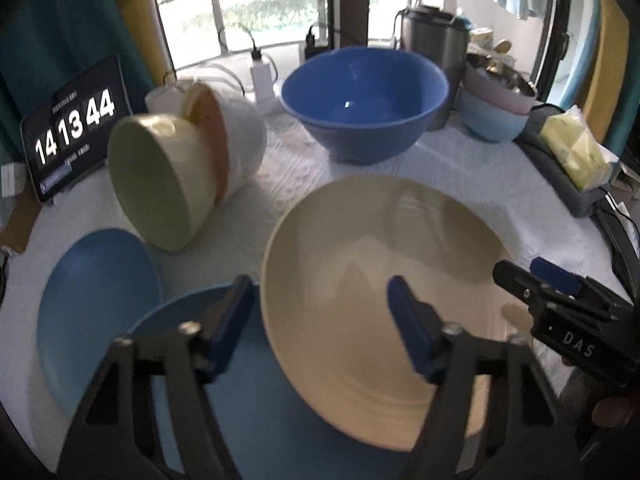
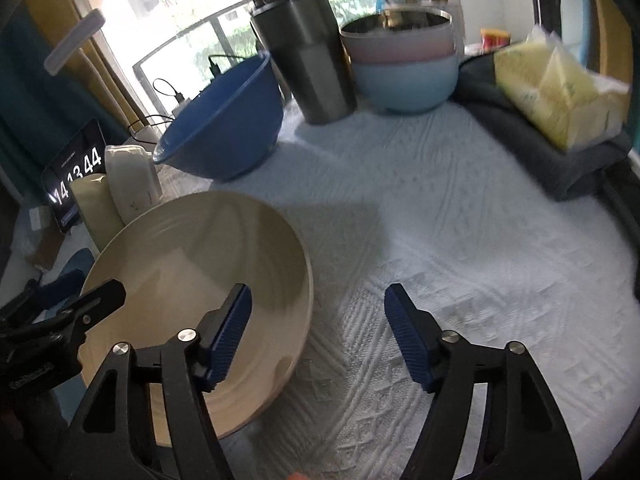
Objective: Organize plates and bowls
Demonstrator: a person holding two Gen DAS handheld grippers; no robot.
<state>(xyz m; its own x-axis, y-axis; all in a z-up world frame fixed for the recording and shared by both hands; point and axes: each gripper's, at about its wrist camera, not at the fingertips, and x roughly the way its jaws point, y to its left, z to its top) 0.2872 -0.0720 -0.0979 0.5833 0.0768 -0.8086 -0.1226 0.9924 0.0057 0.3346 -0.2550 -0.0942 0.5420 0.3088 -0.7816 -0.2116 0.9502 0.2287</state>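
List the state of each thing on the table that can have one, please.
Large cream ceramic plate: upright, empty, between both claws.
Left claw: open over the plate's left rim.
Right claw: open over the plate's right rim.
Big dark blue bowl: upright, empty.
Pale green bowl: lying on its side.
Clock display: on.

A table covered by a pale, textured cloth (image 2: 460,240) carries everything. On it sit a wide cream plate (image 1: 380,280), two blue plates (image 1: 92,300) that overlap at the near left, a big dark blue bowl (image 1: 364,96) and a row of bowls lying on their sides (image 1: 180,160). Farther back stand a steel tumbler (image 2: 316,60), a pink bowl nested in a light blue one (image 2: 404,80), a clock display (image 1: 72,128) and a grey holder with a tissue pack (image 2: 556,92).
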